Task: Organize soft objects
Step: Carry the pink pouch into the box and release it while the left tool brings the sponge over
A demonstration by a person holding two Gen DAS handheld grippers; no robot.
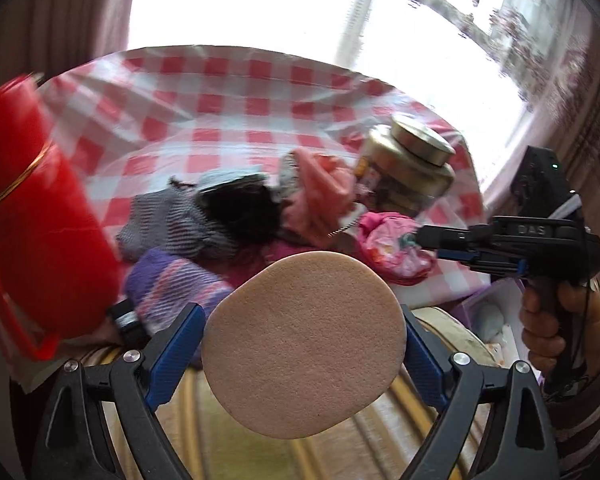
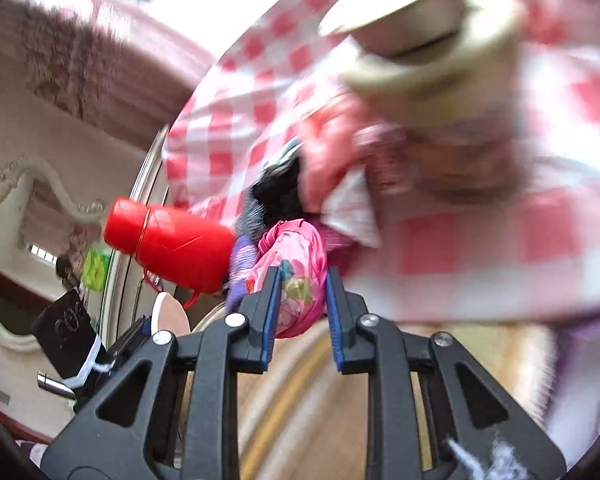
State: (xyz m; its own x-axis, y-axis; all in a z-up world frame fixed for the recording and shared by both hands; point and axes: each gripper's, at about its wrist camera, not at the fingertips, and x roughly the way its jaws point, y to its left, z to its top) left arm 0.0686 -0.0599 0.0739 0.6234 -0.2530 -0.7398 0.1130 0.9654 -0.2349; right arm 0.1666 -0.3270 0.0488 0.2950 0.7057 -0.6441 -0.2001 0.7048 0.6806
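Observation:
My left gripper [image 1: 302, 344] is shut on a round beige sponge pad [image 1: 304, 344], held up in front of the table edge; its edge also shows in the right wrist view [image 2: 170, 314]. A heap of soft things lies on the checked tablecloth [image 1: 220, 92]: grey striped knit [image 1: 176, 224], black cloth [image 1: 240, 208], purple striped knit [image 1: 172, 284], salmon cloth [image 1: 320, 192] and a pink printed pouch [image 1: 396, 248]. My right gripper [image 2: 302, 308] is shut on the pink pouch [image 2: 296, 264], its fingers [image 1: 440, 238] reaching in from the right.
A red thermos [image 1: 32, 216] stands at the table's left, also shown in the right wrist view [image 2: 172, 248]. A gold tin with lid [image 1: 408, 168] stands behind the heap at the right. Striped upholstery [image 1: 340, 452] lies below the table edge. A window is behind.

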